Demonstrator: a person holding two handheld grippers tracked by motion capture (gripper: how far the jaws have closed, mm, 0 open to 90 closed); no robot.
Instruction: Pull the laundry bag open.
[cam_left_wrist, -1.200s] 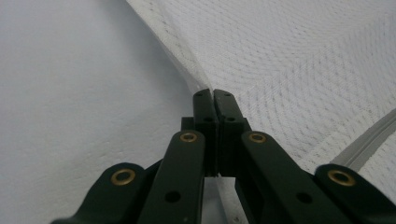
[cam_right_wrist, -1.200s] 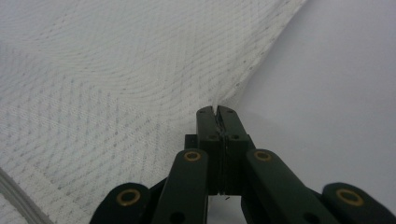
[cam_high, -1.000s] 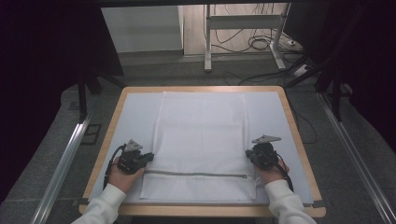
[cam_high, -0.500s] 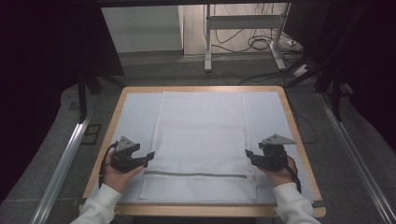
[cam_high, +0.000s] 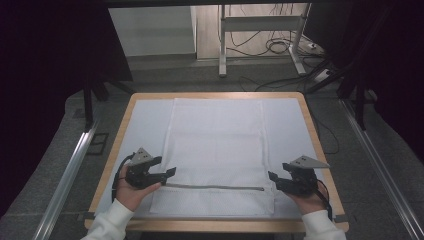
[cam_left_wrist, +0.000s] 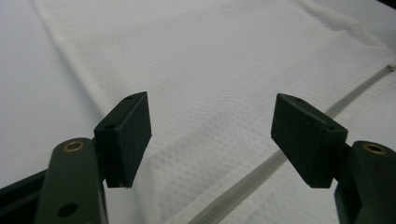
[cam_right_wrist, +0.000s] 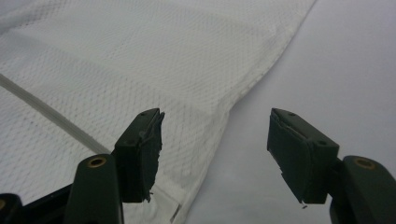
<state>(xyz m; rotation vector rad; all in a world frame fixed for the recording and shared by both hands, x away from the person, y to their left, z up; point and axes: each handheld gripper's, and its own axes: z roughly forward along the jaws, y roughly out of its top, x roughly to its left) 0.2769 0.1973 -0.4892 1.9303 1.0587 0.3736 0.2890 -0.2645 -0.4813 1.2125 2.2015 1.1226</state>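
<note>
On the left, my left gripper (cam_high: 170, 173) sits at the left edge of the white mesh bag (cam_high: 218, 145), just where the zipper (cam_high: 215, 187) begins. In the left gripper view its jaws stand wide apart with nothing between them, and the zipper line runs under the right jaw.

The bag lies flat in the middle of the table (cam_high: 120, 125), on a pale sheet (cam_high: 145, 125), with its long side going away from me. The zipper crosses it near my edge, from left to right, and it looks closed, as far as I can see.

On the right, my right gripper (cam_high: 272, 176) is beside the right edge of the bag, near the end of the zipper. Its jaws are also open and empty; in the right gripper view the left jaw is over the mesh and the right jaw is over the bare sheet.

I judge the step in hand is to take the bag at both sides. To do it well, I should lower both grippers together, let each jaw pair pass around the hem, and close only when the cloth is really between the pads. The mesh is thin and may slip or bunch, so I would grip on the sewn edge, not on the loose net.
</note>
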